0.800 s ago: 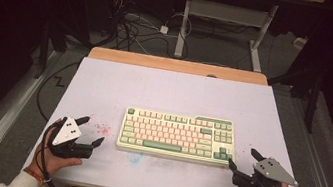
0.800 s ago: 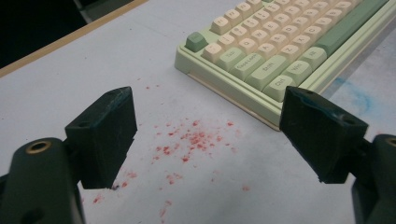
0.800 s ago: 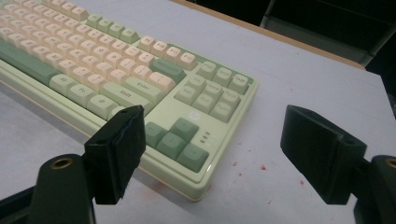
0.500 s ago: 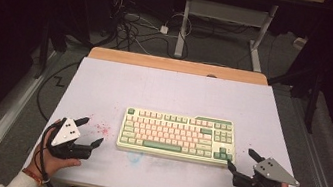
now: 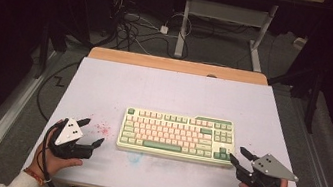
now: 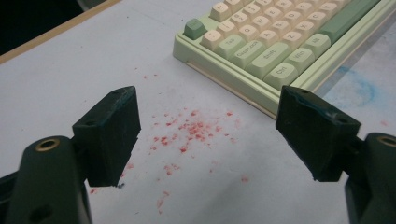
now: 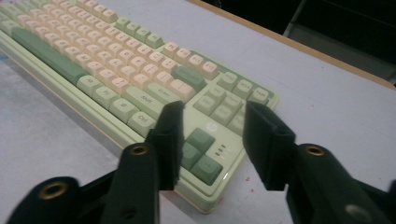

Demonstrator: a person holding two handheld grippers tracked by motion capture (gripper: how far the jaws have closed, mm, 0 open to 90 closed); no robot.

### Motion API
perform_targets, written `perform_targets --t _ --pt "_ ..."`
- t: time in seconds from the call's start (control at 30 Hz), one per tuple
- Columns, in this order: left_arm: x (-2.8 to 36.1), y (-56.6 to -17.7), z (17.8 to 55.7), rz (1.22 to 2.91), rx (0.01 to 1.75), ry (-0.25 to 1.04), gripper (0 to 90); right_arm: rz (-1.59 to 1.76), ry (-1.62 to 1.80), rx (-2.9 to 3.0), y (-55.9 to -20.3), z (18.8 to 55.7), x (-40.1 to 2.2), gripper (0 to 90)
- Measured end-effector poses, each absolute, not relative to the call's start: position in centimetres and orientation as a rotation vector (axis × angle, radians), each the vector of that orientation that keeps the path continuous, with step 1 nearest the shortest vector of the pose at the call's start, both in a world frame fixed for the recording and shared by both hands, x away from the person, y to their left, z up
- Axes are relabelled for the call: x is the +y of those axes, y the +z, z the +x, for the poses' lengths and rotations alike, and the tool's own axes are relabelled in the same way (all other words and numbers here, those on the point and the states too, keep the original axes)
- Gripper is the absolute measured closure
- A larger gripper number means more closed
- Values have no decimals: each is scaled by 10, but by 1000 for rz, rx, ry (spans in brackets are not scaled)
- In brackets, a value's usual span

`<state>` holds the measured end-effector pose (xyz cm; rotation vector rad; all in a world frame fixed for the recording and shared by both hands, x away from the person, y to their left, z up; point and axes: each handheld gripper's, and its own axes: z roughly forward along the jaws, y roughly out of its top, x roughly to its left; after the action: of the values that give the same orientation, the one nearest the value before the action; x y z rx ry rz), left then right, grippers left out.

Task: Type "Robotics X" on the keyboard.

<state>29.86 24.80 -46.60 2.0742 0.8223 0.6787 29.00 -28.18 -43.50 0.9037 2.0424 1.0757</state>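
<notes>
while the keyboard (image 5: pixel 177 135) lies between them, the left gripper (image 5: pixel 91 134) and right gripper (image 5: pixel 240 155) gape empty.

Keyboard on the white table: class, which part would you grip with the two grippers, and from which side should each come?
Probably the keyboard's two short ends. It lies flat and long, with the left gripper open off its left end and the right gripper open beside its right end, so each could come in from its own side.

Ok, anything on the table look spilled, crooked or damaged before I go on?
Yes: red specks are scattered on the table left of the keyboard, and a faint blue smudge marks the surface at its front edge. The keyboard itself lies square and looks intact.
</notes>
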Motion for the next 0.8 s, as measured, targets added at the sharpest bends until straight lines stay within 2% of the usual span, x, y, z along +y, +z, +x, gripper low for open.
perform_targets --t 0.13,0.27,0.4,0.8 --pt "247 -466 299 2083 825 675 214 892 1076 2093 -432 296 -280 769" --pt "246 -467 300 2087 828 674 228 877 1085 2131 -425 304 -277 868" --pt "247 -467 302 2092 847 677 244 850 1082 2169 -421 312 -268 899" --pt "246 -468 303 2108 851 665 251 781 1017 2294 -429 338 -231 900"
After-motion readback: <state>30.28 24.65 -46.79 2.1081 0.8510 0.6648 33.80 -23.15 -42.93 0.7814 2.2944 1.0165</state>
